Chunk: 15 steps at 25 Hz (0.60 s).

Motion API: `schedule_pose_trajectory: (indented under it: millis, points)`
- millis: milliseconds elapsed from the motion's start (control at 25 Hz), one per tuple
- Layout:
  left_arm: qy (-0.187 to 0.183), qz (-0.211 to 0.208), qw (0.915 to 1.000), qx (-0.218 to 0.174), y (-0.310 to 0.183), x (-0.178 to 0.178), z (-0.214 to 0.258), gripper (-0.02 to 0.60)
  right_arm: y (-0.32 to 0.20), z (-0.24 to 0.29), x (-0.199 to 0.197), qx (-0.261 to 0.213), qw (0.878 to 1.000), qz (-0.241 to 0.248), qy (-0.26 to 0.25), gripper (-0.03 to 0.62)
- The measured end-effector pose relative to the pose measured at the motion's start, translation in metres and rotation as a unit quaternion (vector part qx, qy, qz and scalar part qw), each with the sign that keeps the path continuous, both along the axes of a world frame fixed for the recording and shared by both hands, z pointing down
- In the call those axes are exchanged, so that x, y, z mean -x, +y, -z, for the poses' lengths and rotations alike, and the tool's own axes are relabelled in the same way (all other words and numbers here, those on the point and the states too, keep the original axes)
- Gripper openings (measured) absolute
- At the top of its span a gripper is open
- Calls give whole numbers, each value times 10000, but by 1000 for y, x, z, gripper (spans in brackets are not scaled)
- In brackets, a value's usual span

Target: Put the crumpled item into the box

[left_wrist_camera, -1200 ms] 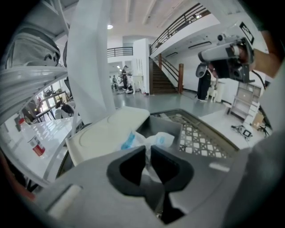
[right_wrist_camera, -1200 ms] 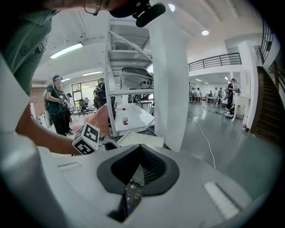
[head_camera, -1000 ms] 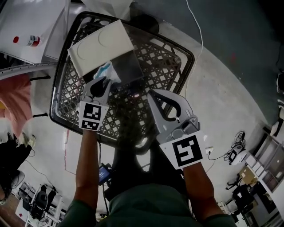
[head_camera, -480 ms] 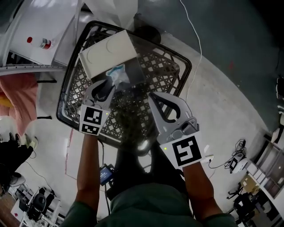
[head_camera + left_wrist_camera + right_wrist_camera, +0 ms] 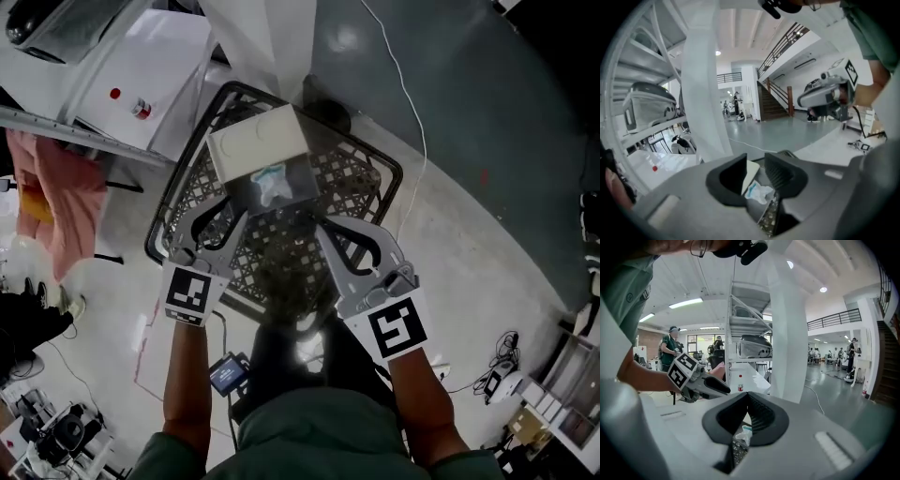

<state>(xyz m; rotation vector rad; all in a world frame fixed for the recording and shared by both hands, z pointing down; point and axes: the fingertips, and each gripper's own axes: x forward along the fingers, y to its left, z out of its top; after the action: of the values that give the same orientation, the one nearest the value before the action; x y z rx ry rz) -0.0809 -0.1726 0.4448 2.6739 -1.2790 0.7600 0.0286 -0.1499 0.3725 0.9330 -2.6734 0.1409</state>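
Note:
The crumpled item (image 5: 270,177), white and pale blue, lies in the open box (image 5: 302,185), beside the box's white lid (image 5: 253,141). My left gripper (image 5: 223,212) is just short of the box, at its near side. Its jaws stand apart and are closing, with nothing pressed between them. Along those jaws in the left gripper view (image 5: 755,158), the crumpled item (image 5: 757,191) lies loose beyond the tips. My right gripper (image 5: 322,226) is shut and holds nothing, a little nearer than the box. Past its closed tips in the right gripper view (image 5: 748,395), the crumpled item (image 5: 743,433) shows again.
The box sits on a black lattice table (image 5: 361,183). A white pillar (image 5: 267,37) rises just behind it. A white shelf with a red-capped bottle (image 5: 141,106) stands at the left, with pink cloth (image 5: 56,192) below it. A white cable (image 5: 412,103) runs across the grey floor.
My left gripper has let go of the crumpled item, which now rests in the box, and has drawn back with its jaws apart. The right gripper stays shut.

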Motion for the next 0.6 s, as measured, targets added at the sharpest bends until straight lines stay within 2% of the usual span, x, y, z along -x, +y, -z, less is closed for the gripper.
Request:
schedule_pose_trajectory:
  millis: [280,600]
  points:
    - [44,142,9975,-684,30,13,93,112,25,55,15,-270,9981,532,121,5]
    - [-55,407,9928,-1129,77,29,169,103,61,123,22,-538,9940,943,-122,3]
